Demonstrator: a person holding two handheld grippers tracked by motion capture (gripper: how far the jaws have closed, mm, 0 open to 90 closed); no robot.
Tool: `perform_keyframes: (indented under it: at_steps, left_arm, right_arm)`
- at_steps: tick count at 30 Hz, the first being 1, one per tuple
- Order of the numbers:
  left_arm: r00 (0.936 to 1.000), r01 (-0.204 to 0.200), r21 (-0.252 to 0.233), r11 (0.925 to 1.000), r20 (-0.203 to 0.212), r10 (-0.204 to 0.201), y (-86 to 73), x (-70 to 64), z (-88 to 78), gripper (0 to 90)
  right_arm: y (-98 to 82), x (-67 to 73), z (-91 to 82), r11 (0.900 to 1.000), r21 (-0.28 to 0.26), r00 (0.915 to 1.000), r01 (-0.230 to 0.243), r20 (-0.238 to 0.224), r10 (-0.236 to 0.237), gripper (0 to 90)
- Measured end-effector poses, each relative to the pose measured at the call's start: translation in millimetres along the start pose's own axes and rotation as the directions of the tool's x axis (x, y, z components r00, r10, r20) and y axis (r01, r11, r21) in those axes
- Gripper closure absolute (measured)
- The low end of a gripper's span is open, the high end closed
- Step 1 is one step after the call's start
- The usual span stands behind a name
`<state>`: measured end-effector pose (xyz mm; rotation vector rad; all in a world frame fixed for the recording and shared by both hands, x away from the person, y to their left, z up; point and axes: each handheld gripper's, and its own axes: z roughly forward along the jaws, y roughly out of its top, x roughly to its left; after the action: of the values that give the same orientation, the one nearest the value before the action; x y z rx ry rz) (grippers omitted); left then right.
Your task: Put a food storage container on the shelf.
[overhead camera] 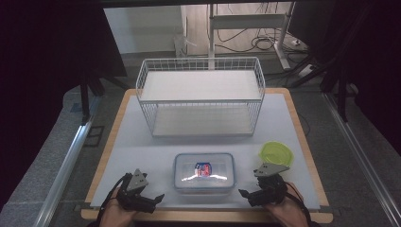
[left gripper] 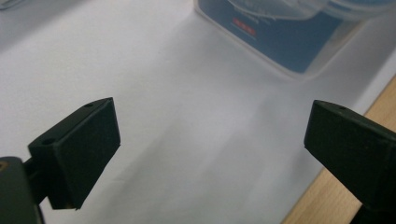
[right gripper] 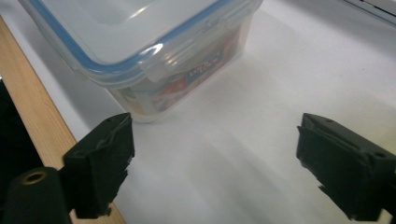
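Observation:
A clear plastic food box (overhead camera: 204, 172) with a blue-trimmed snap lid sits near the table's front edge, something red and blue showing inside. My left gripper (overhead camera: 153, 198) rests on the white mat to the box's left, open and empty; the left gripper view has the box's corner (left gripper: 289, 42) ahead of its jaws. My right gripper (overhead camera: 246, 194) lies to the box's right, open too, with the box (right gripper: 154, 51) ahead and to the left in the right gripper view. Neither gripper touches the box.
A white wire rack (overhead camera: 201, 94) with two shelves stands at the back of the table. A small lime-green bowl (overhead camera: 276, 153) sits right of the box, behind my right gripper. The wooden table edge (overhead camera: 208, 216) runs just under both hands.

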<state>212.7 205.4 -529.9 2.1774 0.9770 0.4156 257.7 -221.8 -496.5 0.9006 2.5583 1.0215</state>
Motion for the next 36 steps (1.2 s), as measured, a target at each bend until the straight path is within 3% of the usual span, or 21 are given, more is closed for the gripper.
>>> perform_keyframes:
  at_steps: [2, 5, 10, 16, 20, 21, 22, 23, 24, 26, 27, 28, 30, 32, 33, 34, 35, 36]
  left_arm:
    - [0.9998, 0.012, -0.016, 0.9998, -0.013, -0.012, 1.1, 1.0, -0.8, 2.1]
    - [0.9996, 0.022, -0.023, 0.9995, -0.015, -0.022, 3.5, 1.4, -1.8, 2.4]
    - [0.9995, 0.029, 0.024, 0.9993, -0.012, -0.028, 8.7, 0.4, -1.5, 5.5]
    - [0.9942, 0.086, -0.005, 0.9963, 0.065, -0.086, 21.7, 7.2, -5.0, 4.7]
    - [0.9918, 0.093, -0.014, 0.9956, 0.09, -0.091, 30.7, 9.8, -4.5, 3.7]
    - [0.9867, 0.107, -0.023, 0.994, 0.125, -0.104, 36.0, 11.4, -2.1, 3.6]
    - [0.9867, 0.107, -0.023, 0.994, 0.125, -0.104, 36.0, 11.4, -2.1, 3.5]
    - [0.978, 0.125, -0.03, 0.9917, 0.172, -0.118, 42.9, 13.0, 2.2, 3.4]
    - [0.978, 0.125, -0.03, 0.9917, 0.172, -0.118, 42.9, 13.0, 2.2, 2.8]
    - [0.9707, 0.136, -0.027, 0.9904, 0.204, -0.127, 48.8, 14.7, 7.5, 1.6]
    - [0.9654, 0.144, -0.03, 0.9891, 0.224, -0.134, 51.9, 15.5, 10.8, 0.6]
    - [0.9553, 0.157, -0.021, 0.9873, 0.256, -0.147, 57.9, 16.2, 18.7, 0.3]
    - [0.9528, 0.157, -0.011, 0.9876, 0.265, -0.148, 60.6, 16.0, 23.3, 0.0]
    - [0.9362, 0.16, 0.008, 0.9871, 0.316, -0.154, 66.8, 15.3, 35.6, 0.0]
    - [0.9362, 0.16, 0.008, 0.9871, 0.316, -0.154, 66.8, 15.3, 35.6, 0.0]
    - [0.9238, 0.162, 0.019, 0.9866, 0.349, -0.159, 68.6, 15.6, 40.1, 0.0]
    - [0.9024, 0.169, 0.034, 0.985, 0.396, -0.169, 70.2, 16.6, 46.2, 0.0]
    - [0.9024, 0.169, 0.034, 0.985, 0.396, -0.169, 70.2, 16.6, 46.2, 0.0]
  right_arm:
    - [1.0, -0.1, -0.7, 1.0, -0.004, 0.9999, -0.003, 0.016, 0.003, 7.7]
    - [2.8, -1.3, -2.6, 1.0, -0.013, 0.9997, -0.024, -0.002, 0.024, 7.3]
    - [6.8, -3.7, -3.1, 0.997, -0.003, 0.9957, -0.082, -0.043, 0.082, 8.4]
    - [16.5, -3.6, -2.5, 0.989, 0.006, 0.9832, -0.151, -0.104, 0.15, 5.1]
    - [24.9, -1.9, -2.5, 0.99, -0.004, 0.9849, -0.144, -0.098, 0.143, 7.2]
    - [27.0, -1.6, -1.8, 0.99, -0.001, 0.9847, -0.143, -0.101, 0.142, 7.9]
    - [27.0, -1.6, -1.8, 0.99, -0.001, 0.9847, -0.143, -0.101, 0.142, 7.9]
    - [31.5, -1.0, 0.7, 0.99, 0.001, 0.9842, -0.141, -0.108, 0.14, 10.1]
    - [31.5, -1.0, 0.7, 0.99, 0.001, 0.9842, -0.141, -0.108, 0.14, 10.1]
    - [36.8, -1.0, 4.9, 0.989, 0.005, 0.9819, -0.146, -0.121, 0.146, 10.5]
    - [40.6, -1.9, 9.0, 0.988, 0.014, 0.9789, -0.156, -0.131, 0.157, 10.5]
    - [42.7, -3.3, 12.6, 0.986, 0.021, 0.9751, -0.166, -0.145, 0.167, 10.4]
    - [43.8, -4.0, 14.9, 0.985, 0.026, 0.9723, -0.173, -0.155, 0.175, 10.2]
    - [46.7, -6.8, 25.3, 0.98, 0.047, 0.9631, -0.194, -0.181, 0.199, 8.6]
    - [46.7, -6.8, 25.3, 0.98, 0.047, 0.9631, -0.194, -0.181, 0.199, 8.6]
    - [47.3, -8.0, 27.8, 0.976, 0.055, 0.9555, -0.21, -0.2, 0.217, 8.5]
    - [48.3, -9.9, 32.5, 0.97, 0.068, 0.9421, -0.233, -0.231, 0.243, 8.5]
    - [48.3, -9.9, 32.5, 0.97, 0.068, 0.9421, -0.233, -0.231, 0.243, 8.5]
